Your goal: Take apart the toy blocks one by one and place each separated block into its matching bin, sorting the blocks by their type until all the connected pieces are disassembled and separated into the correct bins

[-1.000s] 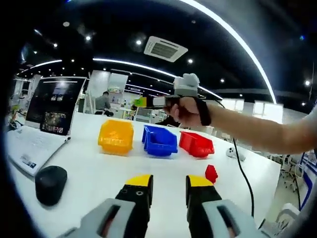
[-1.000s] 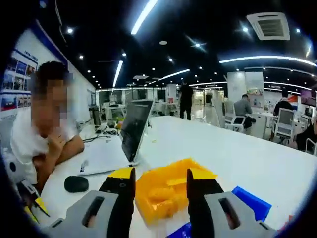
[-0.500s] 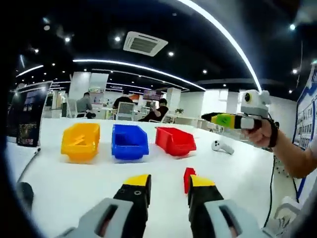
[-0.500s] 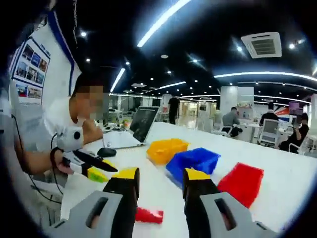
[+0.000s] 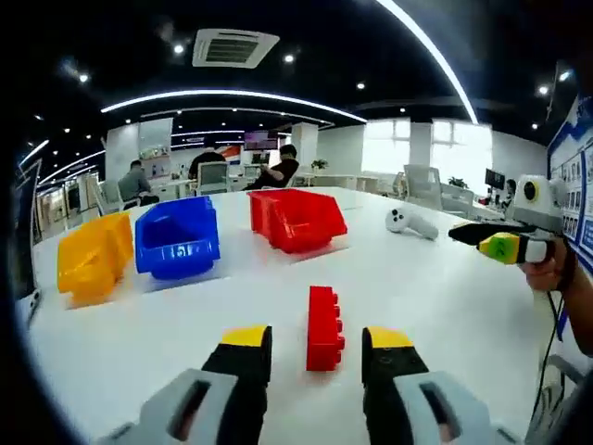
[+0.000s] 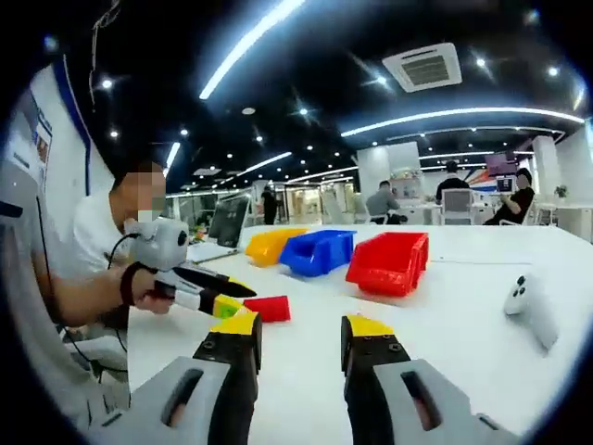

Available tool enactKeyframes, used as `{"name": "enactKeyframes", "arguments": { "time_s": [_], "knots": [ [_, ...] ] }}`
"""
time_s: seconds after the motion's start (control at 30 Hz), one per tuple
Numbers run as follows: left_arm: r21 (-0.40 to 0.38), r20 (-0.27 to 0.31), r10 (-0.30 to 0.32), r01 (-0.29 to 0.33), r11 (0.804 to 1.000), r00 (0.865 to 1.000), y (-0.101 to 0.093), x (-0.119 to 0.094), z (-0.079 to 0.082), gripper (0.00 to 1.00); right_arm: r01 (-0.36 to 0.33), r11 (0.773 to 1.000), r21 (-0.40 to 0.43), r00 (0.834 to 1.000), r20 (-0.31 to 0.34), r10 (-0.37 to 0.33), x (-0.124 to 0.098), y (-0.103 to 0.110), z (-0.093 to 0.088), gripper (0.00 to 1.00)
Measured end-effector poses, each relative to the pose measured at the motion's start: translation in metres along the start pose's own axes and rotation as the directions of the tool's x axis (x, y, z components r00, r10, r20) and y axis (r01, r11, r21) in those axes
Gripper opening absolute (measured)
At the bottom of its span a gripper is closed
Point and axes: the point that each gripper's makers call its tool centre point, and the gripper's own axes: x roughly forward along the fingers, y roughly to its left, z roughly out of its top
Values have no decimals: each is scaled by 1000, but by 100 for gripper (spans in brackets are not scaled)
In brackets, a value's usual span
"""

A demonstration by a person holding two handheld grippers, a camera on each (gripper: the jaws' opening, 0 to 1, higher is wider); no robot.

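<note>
A red toy block (image 5: 324,326) lies on the white table (image 5: 435,278), just ahead of my left gripper (image 5: 307,341), whose jaws stand open on either side of its near end without touching it. The red bin (image 5: 296,219), blue bin (image 5: 178,238) and yellow bin (image 5: 90,257) stand in a row beyond. In the right gripper view my right gripper (image 6: 295,328) is open and holds nothing; the red block (image 6: 267,309) lies to its left, by the left gripper's yellow-tipped jaws (image 6: 220,301). The bins show there too: yellow (image 6: 272,245), blue (image 6: 320,251), red (image 6: 391,262).
A white hand controller (image 5: 410,222) rests on the table past the red bin; it also lies at the right (image 6: 528,304). The right gripper (image 5: 505,243) hangs in a hand at the right edge. A seated person (image 6: 88,269) holds the left gripper. Laptop (image 6: 225,225) behind.
Both views have swung round. The left gripper has come up to the red block, which now lies between its open jaws. The right gripper has drawn away to the right, clear of the bins.
</note>
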Motion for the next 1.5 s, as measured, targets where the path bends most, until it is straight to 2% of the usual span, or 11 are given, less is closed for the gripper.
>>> {"name": "enactKeyframes", "arguments": {
  "time_s": [0.07,0.23,0.33,0.53,0.63,0.8,1.0,1.17,1.23,1.33,1.5],
  "knots": [
    [-27,-29,15,-16,1000,999,1,2,-4,19,0,1000,-2,1000,6,0,-1,-1,2,35],
    [38,-2,31,-31,999,1000,4,4,8,18,-7,1000,-3,1000,14,7,-2,-3,0,35],
    [131,67,19,-28,991,998,6,4,48,18,-13,1000,-9,1000,11,14,-3,-1,-2,34],
    [172,157,1,-28,985,988,4,21,117,18,-22,1000,-10,1000,21,22,-5,1,-2,33],
    [160,205,-2,-32,987,979,5,48,153,18,-20,1000,6,1000,-4,20,-7,-2,-11,29],
    [116,220,-26,0,993,975,2,106,184,18,-19,997,70,1000,-12,20,-10,-3,-20,21],
    [73,170,25,-38,997,985,18,158,189,18,-15,997,76,1000,19,13,-21,-6,-13,3],
    [59,156,60,-70,996,986,25,167,183,18,-18,998,57,999,42,15,-28,-6,-9,3],
    [44,110,60,-65,997,992,23,165,172,19,-17,998,59,999,30,15,-28,-7,-12,3],
    [11,87,41,-42,999,995,22,164,168,56,2,998,58,1000,25,-3,-28,-11,-12,13],
    [80,95,36,-43,996,995,21,149,174,56,36,997,64,998,42,-39,-30,-16,-4,22]
  ]
}}
